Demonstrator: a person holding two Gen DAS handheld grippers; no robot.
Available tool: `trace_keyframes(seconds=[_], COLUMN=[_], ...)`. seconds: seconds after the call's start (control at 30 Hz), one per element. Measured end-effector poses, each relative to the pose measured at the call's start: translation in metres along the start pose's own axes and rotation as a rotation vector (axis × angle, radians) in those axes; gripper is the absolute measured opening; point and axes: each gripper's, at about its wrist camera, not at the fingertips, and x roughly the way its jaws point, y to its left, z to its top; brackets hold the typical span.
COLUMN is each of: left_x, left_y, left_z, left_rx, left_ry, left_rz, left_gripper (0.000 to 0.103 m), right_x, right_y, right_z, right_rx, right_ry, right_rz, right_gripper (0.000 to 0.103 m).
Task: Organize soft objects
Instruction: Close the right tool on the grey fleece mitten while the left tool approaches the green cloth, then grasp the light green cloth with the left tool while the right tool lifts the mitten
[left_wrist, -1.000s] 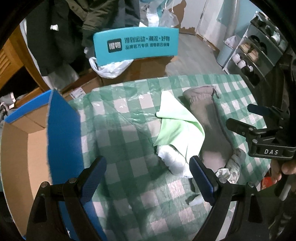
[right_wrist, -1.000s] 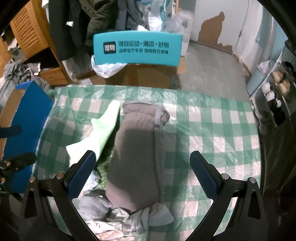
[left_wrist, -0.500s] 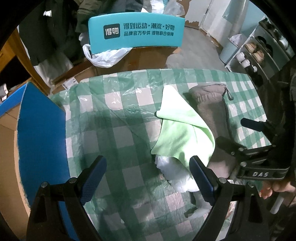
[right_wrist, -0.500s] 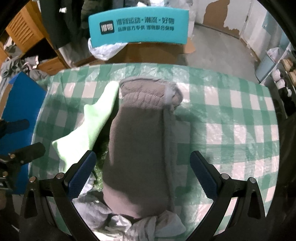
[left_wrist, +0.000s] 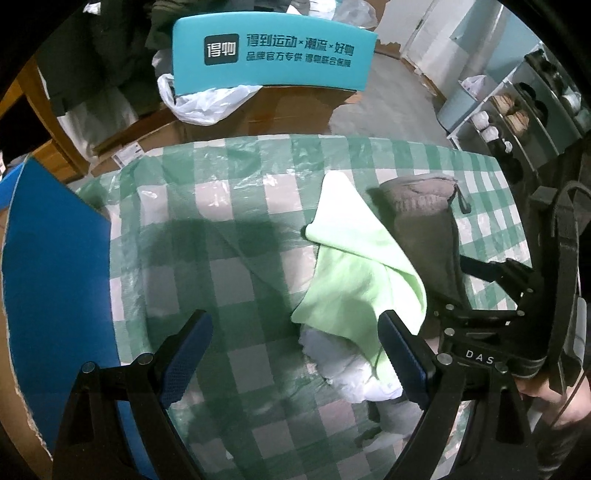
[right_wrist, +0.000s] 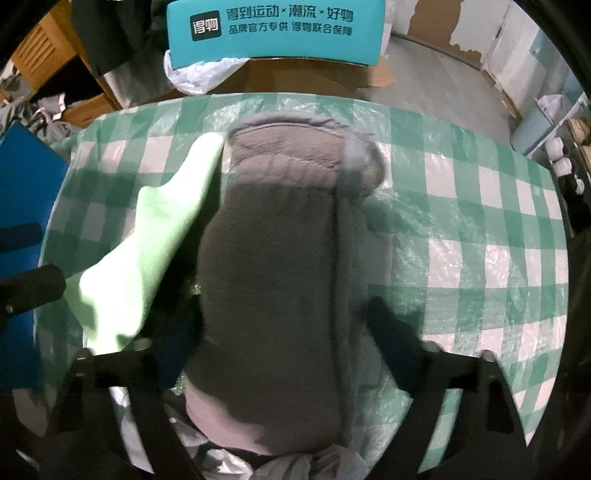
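R gripper (right_wrist: 280, 332), jaws wide astride the grey garment (right_wrist: 273, 258), may snag the green cloth (right_wrist: 147, 251) alongside; L gripper (left_wrist: 291, 350) wide, idle.

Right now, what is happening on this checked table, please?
A person holds two grippers over a pile of soft things on the checked tablecloth. The right gripper, open, straddles the grey-brown garment. The left gripper, also open, hovers beside the light green cloth, grasping nothing. A blue-lined cardboard box stands at the left.

Teal sign (left_wrist: 275, 53) reading "得物", right gripper (left_wrist: 476, 291) body marked "DAS"
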Motion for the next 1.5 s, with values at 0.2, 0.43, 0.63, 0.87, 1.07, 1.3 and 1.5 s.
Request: trace_keyframes(seconds=[0.2, 0.43, 0.63, 0.87, 1.07, 1.3, 1.5], left_x=[0.003, 0.004, 0.015, 0.037, 0.042, 0.038, 0.021], left_y=[-0.014, -0.043, -0.059, -0.075, -0.068, -0.054, -0.048], left_z=[0.002, -0.002, -0.003, -0.001, 0.001, 0.003, 0.006], left_rx=[0.006, 0.083, 0.116, 0.216, 0.222, 0.157, 0.118], left_ry=[0.003, -0.013, 0.007, 0.021, 0.029, 0.023, -0.016], left_rz=[-0.015, 0.016, 0.032, 0.154, 0.136, 0.031, -0.043], left_gripper=[0.092, 0.092, 0.092, 0.092, 0.064, 0.026, 0.022], right_x=[-0.013, -0.024, -0.032, -0.039, -0.039, -0.044, -0.052], right_y=[-0.008, -0.025, -0.038, -0.043, -0.042, -0.037, -0.031], right_z=[-0.004, -0.003, -0.006, -0.012, -0.015, -0.013, -0.011], right_rx=[0.007, 0.059, 0.106, 0.121, 0.113, 0.096, 0.077], right_ry=[-0.025, -0.050, -0.063, -0.081, -0.088, -0.103, -0.126], right_rz=[0.038, 0.029, 0.025, 0.035, 0.045, 0.049, 0.047], right_gripper=[0.051, 0.034, 0.032, 0.033, 0.033, 0.031, 0.030])
